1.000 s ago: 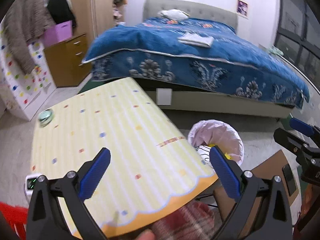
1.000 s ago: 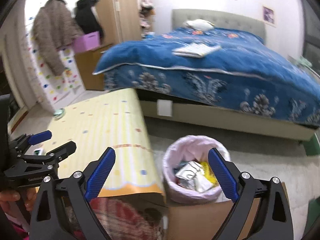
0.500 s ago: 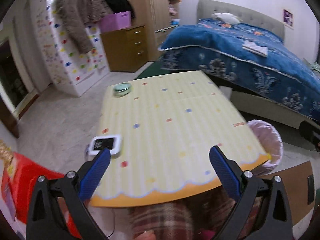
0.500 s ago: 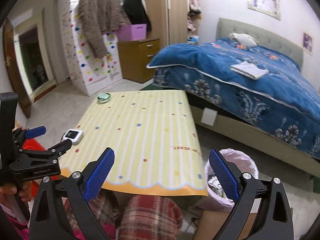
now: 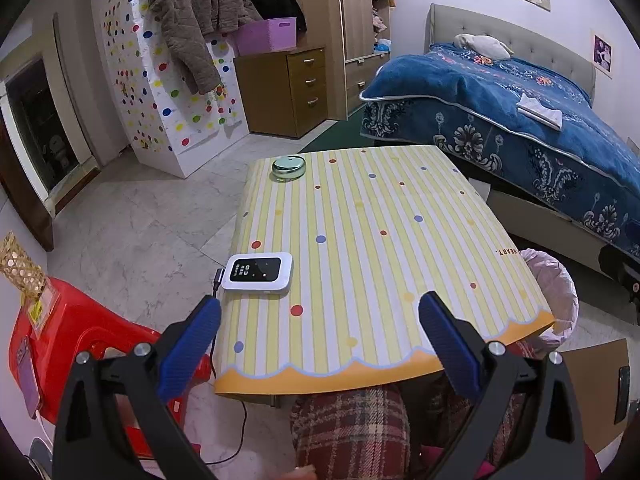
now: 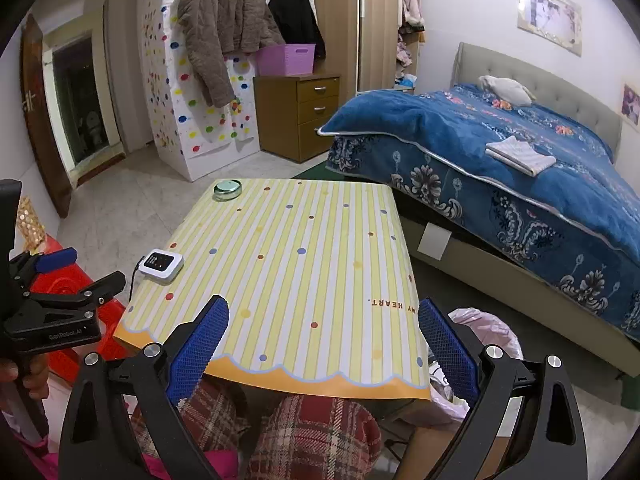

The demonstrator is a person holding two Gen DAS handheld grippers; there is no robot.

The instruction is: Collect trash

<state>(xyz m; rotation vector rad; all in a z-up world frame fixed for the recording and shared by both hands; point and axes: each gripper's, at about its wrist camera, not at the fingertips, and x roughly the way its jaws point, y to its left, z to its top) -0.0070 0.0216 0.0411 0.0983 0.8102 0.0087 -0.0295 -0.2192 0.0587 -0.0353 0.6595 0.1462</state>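
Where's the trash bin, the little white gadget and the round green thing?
trash bin (image 5: pixel 560 280), left wrist view, pink bag rim.
little white gadget (image 5: pixel 258 270), left wrist view, dark screen.
round green thing (image 6: pixel 227 189), right wrist view, top face.

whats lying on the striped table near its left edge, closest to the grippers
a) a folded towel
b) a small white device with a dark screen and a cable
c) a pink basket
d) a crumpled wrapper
b: a small white device with a dark screen lies flat on the striped table by its left edge, a cable running off its end.
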